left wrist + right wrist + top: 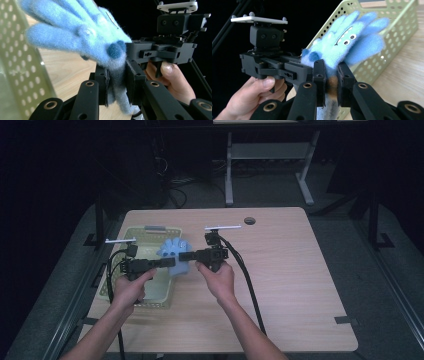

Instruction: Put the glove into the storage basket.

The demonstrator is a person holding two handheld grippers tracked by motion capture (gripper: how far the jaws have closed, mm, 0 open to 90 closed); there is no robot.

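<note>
Left hand-held gripper (pixel 169 262): pinched on the blue plush toy (pixel 175 254), jaws pointed level toward the right one.
Right hand-held gripper (pixel 184 255): clamped on the same toy from the opposite side, jaws level.
Hands: left hand (pixel 131 287) and right hand (pixel 216 276) wrapped round the handles, forearms in from the near edge.
Toy: held aloft between both, at the right rim of the green basket (pixel 122 237).
Basket: on the bench (pixel 280 270), left side.

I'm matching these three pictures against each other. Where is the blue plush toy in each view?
High view: blue plush toy left of centre, between both grippers.
Left gripper view: upper left to centre, pinched below.
Right gripper view: centre to upper right.
Shared landmark: green basket.
</note>
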